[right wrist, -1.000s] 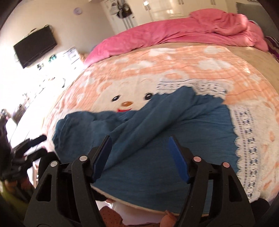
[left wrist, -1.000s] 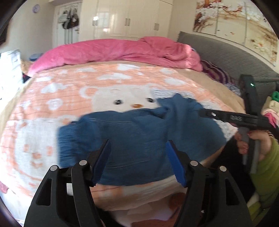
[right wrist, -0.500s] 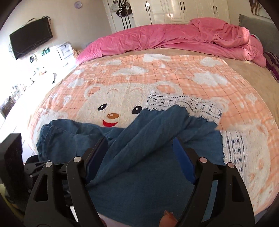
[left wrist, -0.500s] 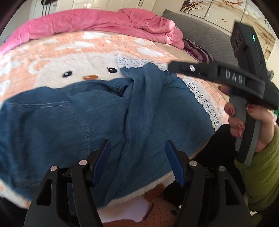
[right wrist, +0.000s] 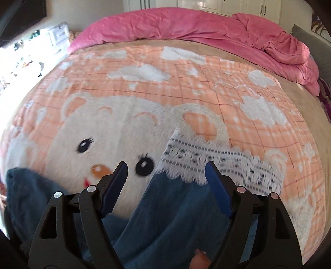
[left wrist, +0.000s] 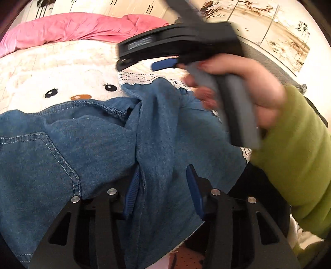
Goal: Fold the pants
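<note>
Blue denim pants (left wrist: 99, 153) with white lace hems (right wrist: 209, 163) lie rumpled on the bear-print blanket (right wrist: 124, 128) at the bed's near edge. My left gripper (left wrist: 163, 184) is open, low over the pants, its jaws either side of a raised fold of denim. My right gripper (right wrist: 165, 175) is open and empty, hovering just above the lace hem of the upper leg. It shows in the left wrist view (left wrist: 165, 62) above the pants, blurred, held by a hand in a green sleeve (left wrist: 293, 149).
A crumpled pink duvet (right wrist: 206, 29) lies along the far side of the bed. A grey headboard (left wrist: 266, 62) and wall pictures stand on the right. White wardrobes (right wrist: 227, 6) stand behind the bed, and a cluttered white dresser (right wrist: 41, 43) on the left.
Both grippers have moved forward and down toward the pants. The right gripper has advanced to the lace hem. The left gripper's jaws have narrowed around the denim fold.
</note>
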Action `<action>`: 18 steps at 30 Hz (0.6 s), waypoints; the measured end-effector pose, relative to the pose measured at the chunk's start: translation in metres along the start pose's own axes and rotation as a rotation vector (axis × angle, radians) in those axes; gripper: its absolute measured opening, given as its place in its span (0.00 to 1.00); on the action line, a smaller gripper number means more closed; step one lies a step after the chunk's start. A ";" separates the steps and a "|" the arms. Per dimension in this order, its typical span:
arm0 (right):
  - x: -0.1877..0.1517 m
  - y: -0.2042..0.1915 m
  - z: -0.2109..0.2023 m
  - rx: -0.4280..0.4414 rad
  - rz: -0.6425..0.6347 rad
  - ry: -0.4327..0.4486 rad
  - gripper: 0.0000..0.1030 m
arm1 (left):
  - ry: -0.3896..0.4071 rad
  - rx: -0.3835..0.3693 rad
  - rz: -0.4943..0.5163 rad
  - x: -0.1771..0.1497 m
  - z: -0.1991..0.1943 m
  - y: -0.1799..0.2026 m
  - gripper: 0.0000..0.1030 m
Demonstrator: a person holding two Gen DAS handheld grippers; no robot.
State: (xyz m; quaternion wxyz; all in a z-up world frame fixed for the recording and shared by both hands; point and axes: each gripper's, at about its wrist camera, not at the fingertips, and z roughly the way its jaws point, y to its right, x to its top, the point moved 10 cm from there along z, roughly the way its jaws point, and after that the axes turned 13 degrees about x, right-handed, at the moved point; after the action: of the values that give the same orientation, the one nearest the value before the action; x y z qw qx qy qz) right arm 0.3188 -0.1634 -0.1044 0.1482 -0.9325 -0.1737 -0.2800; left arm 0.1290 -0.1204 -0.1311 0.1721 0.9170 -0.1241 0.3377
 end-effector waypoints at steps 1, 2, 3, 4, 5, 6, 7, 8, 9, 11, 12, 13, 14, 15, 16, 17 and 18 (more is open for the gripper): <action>0.004 0.004 0.012 -0.021 0.008 -0.021 0.68 | 0.002 -0.005 -0.002 0.000 0.000 0.000 0.42; 0.006 0.007 0.018 -0.032 0.016 -0.029 0.68 | 0.005 -0.011 -0.001 -0.001 -0.002 0.000 0.42; 0.008 0.011 0.025 -0.050 0.026 -0.037 0.68 | 0.008 -0.016 0.000 -0.001 -0.002 0.000 0.42; 0.011 0.016 0.034 -0.067 0.035 -0.046 0.68 | 0.011 -0.027 -0.005 -0.001 -0.004 0.000 0.42; 0.013 0.018 0.040 -0.071 0.044 -0.048 0.68 | 0.014 -0.038 -0.014 0.000 -0.004 -0.001 0.42; 0.014 0.020 0.044 -0.069 0.055 -0.052 0.68 | 0.015 -0.057 -0.028 0.001 -0.004 -0.002 0.42; 0.013 0.025 0.051 -0.064 0.086 -0.061 0.68 | 0.014 -0.068 -0.038 0.003 -0.004 -0.003 0.42; 0.012 0.028 0.055 -0.056 0.109 -0.063 0.64 | 0.014 -0.079 -0.050 0.004 -0.004 -0.004 0.44; 0.012 0.030 0.057 -0.049 0.119 -0.061 0.52 | 0.019 -0.090 -0.058 0.006 -0.006 -0.005 0.44; 0.011 0.033 0.055 -0.067 0.091 -0.052 0.24 | 0.033 -0.082 -0.062 0.010 -0.004 -0.007 0.47; 0.012 0.034 0.051 -0.053 0.084 -0.040 0.08 | 0.040 -0.086 -0.064 0.012 -0.005 -0.007 0.49; 0.012 0.035 0.042 -0.019 0.105 -0.018 0.06 | 0.046 -0.087 -0.068 0.013 -0.006 -0.007 0.51; 0.011 0.038 0.031 0.000 0.134 0.008 0.05 | 0.050 -0.085 -0.071 0.016 -0.004 -0.008 0.53; 0.012 0.040 0.024 0.010 0.150 0.024 0.05 | 0.052 -0.084 -0.072 0.017 -0.004 -0.008 0.54; 0.010 0.043 0.009 0.033 0.173 0.056 0.05 | 0.052 -0.081 -0.072 0.018 -0.003 -0.008 0.54; 0.008 0.046 -0.006 0.050 0.191 0.085 0.05 | 0.051 -0.079 -0.071 0.018 -0.002 -0.008 0.55; 0.005 0.050 -0.021 0.069 0.215 0.111 0.05 | 0.055 -0.079 -0.068 0.019 -0.003 -0.007 0.56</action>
State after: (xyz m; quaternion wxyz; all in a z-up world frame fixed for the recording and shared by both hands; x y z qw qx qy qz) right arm 0.3333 -0.2144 -0.0938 0.2187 -0.9231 -0.0739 -0.3077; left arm 0.1439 -0.1152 -0.1181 0.2226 0.9036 -0.1014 0.3517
